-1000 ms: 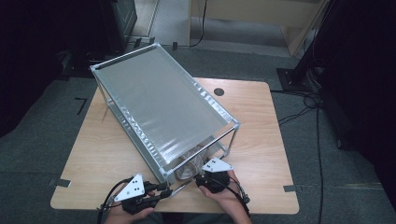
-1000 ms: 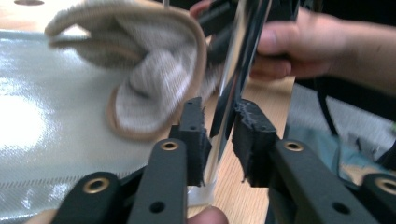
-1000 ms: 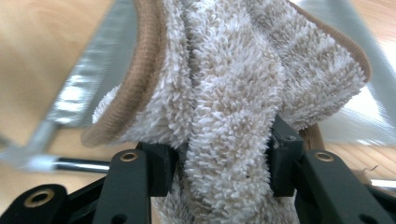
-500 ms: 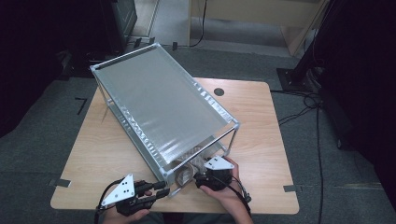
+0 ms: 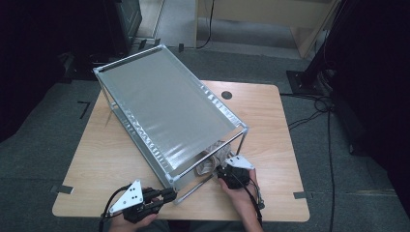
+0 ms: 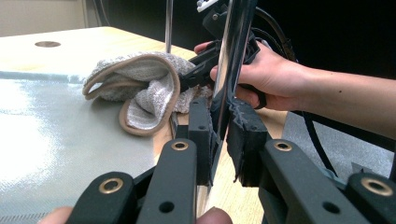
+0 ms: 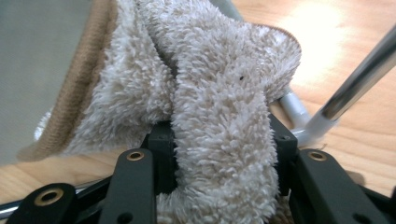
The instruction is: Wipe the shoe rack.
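A metal wire rack (image 5: 164, 104) with grey shelf liners stands askew on the wooden table (image 5: 270, 125). A beige terry towel (image 5: 212, 157) lies crumpled on the lower shelf at the near right corner. My left gripper (image 5: 170, 195) is at the rack's near corner, its jaws just closed and shut on the chrome corner post (image 6: 223, 107). My right gripper (image 5: 221, 172) reaches in from the right. Its jaws have just been closing, and a thick fold of the towel (image 7: 219, 140) fills the gap between the pads. The left gripper view shows the towel (image 6: 140, 88) beyond the post.
The rack covers most of the table's left and middle. A round cable hole (image 5: 226, 95) sits at the far edge. Bare wood lies to the right of the rack and along the near edge. Cables (image 5: 309, 116) run over the floor at right.
The right gripper has shifted a little to the right at the towel. The left gripper stays at the rack's near corner, hardly moved.
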Demonstrator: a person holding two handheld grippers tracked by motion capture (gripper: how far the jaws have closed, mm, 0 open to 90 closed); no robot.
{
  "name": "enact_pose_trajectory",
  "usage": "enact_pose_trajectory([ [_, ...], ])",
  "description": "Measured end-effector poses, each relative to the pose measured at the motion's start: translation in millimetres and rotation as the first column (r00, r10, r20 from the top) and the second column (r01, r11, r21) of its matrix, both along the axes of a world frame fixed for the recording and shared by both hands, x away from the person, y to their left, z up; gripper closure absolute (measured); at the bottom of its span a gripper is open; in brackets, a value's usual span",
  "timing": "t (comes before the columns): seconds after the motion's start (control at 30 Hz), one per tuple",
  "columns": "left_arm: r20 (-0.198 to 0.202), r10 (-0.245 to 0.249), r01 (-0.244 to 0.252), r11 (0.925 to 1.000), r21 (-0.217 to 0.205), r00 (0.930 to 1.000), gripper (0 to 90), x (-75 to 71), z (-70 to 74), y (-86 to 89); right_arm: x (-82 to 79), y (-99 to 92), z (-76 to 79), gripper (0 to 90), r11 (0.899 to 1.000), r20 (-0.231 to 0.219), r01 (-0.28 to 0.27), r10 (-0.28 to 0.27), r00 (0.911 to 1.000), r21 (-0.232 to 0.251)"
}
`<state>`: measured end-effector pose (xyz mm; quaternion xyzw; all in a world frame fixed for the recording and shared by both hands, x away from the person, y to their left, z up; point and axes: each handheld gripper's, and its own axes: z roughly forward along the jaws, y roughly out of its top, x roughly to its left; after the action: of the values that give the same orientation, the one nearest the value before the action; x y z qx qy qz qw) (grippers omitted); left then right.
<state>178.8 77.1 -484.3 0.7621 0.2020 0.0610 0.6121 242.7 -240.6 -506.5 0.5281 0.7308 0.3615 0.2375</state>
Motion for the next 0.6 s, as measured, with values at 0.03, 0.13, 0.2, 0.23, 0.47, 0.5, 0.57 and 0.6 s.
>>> enact_pose_trajectory([
  [0.03, 0.0, 0.0, 0.0, 1.0, 0.0, 1.0, 80.2, 0.0, 0.0, 0.0, -0.4, 0.7, -0.2, 57.3, 1.0, -0.002, -0.015, 0.015, 0.9999, -0.003],
  [0.13, 0.0, -0.001, 0.001, 1.0, 0.0, 1.0, 80.3, 0.2, -0.1, -0.2, -4.9, 10.8, -0.7, 56.9, 0.995, -0.009, -0.096, 0.096, 0.9953, 0.003],
  [0.2, 0.0, 0.002, -0.002, 1.0, 0.0, 1.0, 80.4, 0.2, -0.1, -0.5, -9.4, 21.3, -1.1, 56.8, 0.987, -0.017, -0.157, 0.157, 0.9874, 0.024],
  [0.23, 0.0, 0.003, -0.003, 1.0, 0.001, 1.0, 80.4, -0.1, 0.0, -0.5, -12.1, 27.5, -1.2, 56.6, 0.983, -0.022, -0.183, 0.183, 0.9828, 0.036],
  [0.47, -0.002, 0.007, -0.007, 1.0, 0.0, 1.0, 80.5, -0.4, -0.1, -0.6, -29.9, 68.4, -4.1, 55.3, 0.929, -0.01, -0.366, 0.367, 0.9301, 0.059],
  [0.5, -0.003, 0.006, -0.006, 1.0, -0.001, 1.0, 80.5, -0.4, -0.2, -0.6, -31.3, 71.4, -4.3, 55.2, 0.922, -0.007, -0.383, 0.384, 0.9233, 0.055],
  [0.57, -0.004, 0.005, -0.005, 1.0, -0.003, 1.0, 80.6, -0.3, -0.4, -0.4, -31.1, 72.3, -4.4, 54.8, 0.915, -0.002, -0.401, 0.401, 0.916, 0.037],
  [0.6, -0.004, 0.004, -0.004, 1.0, -0.002, 1.0, 80.6, -0.3, -0.4, -0.4, -29.9, 70.7, -4.3, 54.4, 0.917, -0.007, -0.397, 0.397, 0.9176, 0.036],
])
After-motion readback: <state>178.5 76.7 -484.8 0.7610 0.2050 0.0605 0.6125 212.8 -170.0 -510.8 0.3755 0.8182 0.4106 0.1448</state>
